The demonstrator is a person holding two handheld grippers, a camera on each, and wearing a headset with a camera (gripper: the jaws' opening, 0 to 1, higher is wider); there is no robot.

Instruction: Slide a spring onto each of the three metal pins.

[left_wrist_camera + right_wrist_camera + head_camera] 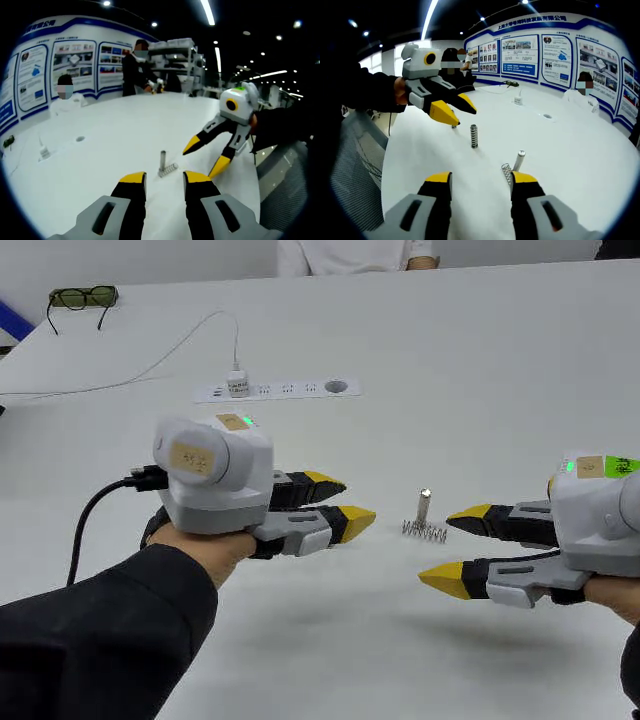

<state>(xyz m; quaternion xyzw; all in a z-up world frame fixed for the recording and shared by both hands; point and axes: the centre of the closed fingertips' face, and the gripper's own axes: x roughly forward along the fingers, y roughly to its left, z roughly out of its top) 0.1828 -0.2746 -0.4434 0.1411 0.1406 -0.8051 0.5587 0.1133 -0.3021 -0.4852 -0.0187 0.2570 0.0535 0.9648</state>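
Spring [424, 531] lying beside upright pin [424, 506], seemingly touching its base.

The left gripper [355, 498], white and grey with black jaws tipped in yellow, is held roughly level and points to the right, its jaws parted; the left hand [205, 545] grips it from beneath, the forearm in a black sleeve [100, 630]; the right gripper [438, 548], of the same make, faces it from the opposite side, jaws spread wider; the two sets of tips stand apart; the right hand [612, 592] shows under its body.
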